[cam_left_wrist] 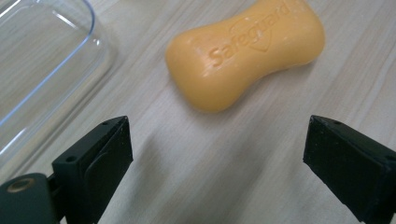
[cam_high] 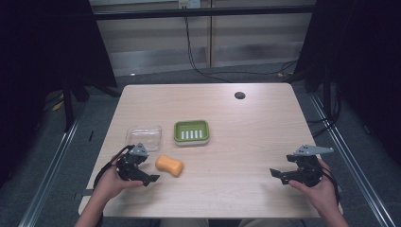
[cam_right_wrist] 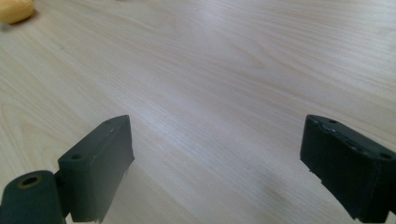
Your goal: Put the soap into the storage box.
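Ahead of my left gripper (cam_left_wrist: 217,154), jaws apart, I read "Safeguard" embossed on the orange soap (cam_left_wrist: 245,51); overhead, it lies below the green dish (cam_high: 191,132). Right gripper (cam_right_wrist: 217,163) spread over bare table (cam_right_wrist: 243,70).

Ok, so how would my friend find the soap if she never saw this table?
Start at the wooden table and find the green soap dish near its middle. Just in front of it, towards the person's left gripper, lies the soap. It is the one orange thing, a rounded bar pinched at the waist, stamped Safeguard, beside a clear plastic lid.
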